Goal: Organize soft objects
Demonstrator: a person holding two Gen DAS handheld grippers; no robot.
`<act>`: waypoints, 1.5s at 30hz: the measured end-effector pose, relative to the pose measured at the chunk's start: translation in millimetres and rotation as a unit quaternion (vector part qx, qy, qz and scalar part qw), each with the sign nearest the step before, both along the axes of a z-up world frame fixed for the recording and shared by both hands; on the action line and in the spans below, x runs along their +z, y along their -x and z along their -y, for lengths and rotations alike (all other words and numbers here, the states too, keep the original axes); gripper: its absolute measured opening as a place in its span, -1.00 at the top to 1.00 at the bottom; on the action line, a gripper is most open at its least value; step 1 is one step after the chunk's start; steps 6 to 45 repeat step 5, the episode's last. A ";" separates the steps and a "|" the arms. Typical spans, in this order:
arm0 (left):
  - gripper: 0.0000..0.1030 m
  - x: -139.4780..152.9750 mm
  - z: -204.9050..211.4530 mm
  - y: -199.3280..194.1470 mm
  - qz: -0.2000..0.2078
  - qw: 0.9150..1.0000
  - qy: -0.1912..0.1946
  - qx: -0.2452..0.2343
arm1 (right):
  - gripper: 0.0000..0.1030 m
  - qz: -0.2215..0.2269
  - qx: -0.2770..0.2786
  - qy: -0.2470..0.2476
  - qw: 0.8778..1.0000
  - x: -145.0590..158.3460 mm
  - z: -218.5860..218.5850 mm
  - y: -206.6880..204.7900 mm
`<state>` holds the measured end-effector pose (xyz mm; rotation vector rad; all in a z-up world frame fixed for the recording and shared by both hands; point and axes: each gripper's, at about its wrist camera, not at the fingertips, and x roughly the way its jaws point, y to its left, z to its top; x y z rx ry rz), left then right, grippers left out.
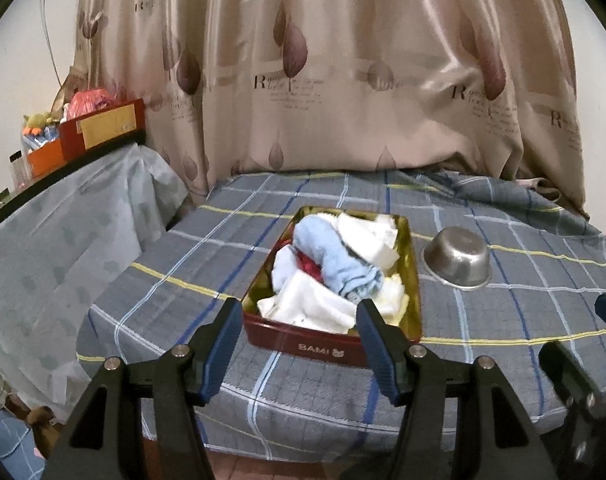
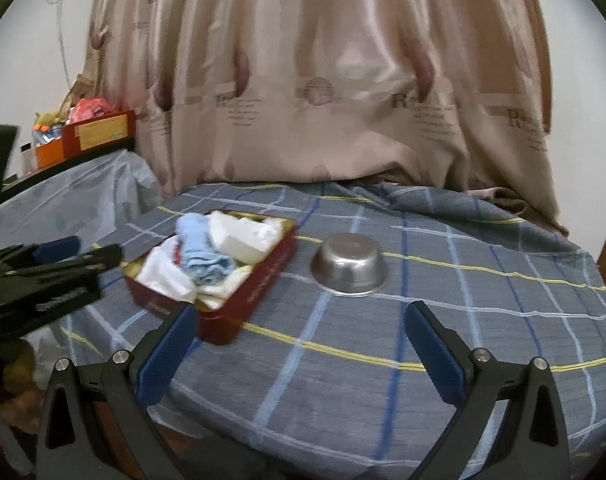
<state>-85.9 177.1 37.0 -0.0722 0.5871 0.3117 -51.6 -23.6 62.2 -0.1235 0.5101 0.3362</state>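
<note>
Both of your grippers hung open and empty over the near edge of the bed.

Your left gripper [image 1: 299,326] spread its fingers before the red tin [image 1: 321,342] heaped with blue and white cloths [image 1: 327,264]; your right gripper [image 2: 301,338] gaped wide, near the upturned steel bowl [image 2: 349,266] right of the tin.

Left gripper [image 1: 299,312]: black plastic linkage arms, triangular cut-outs, silver round screws at pivots, blue ribbed pads on fingers [image 1: 377,338]. Right gripper [image 2: 301,320]: same build, blue pads smooth-looking, possibly only blur.
</note>
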 end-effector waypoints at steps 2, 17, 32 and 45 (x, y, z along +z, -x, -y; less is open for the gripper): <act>-0.18 3.4 4.2 3.1 0.000 1.000 -0.002 -0.005 | -0.98 -0.001 -0.017 0.000 1.000 1.8 18.4 -8.6; -0.21 11.0 8.1 5.6 0.000 0.999 0.028 -0.022 | -0.98 -0.004 -0.048 -0.001 0.999 3.9 58.8 -27.2; -0.21 11.0 8.1 5.6 0.000 0.999 0.028 -0.022 | -0.98 -0.004 -0.048 -0.001 0.999 3.9 58.8 -27.2; -0.21 11.0 8.1 5.6 0.000 0.999 0.028 -0.022 | -0.98 -0.004 -0.048 -0.001 0.999 3.9 58.8 -27.2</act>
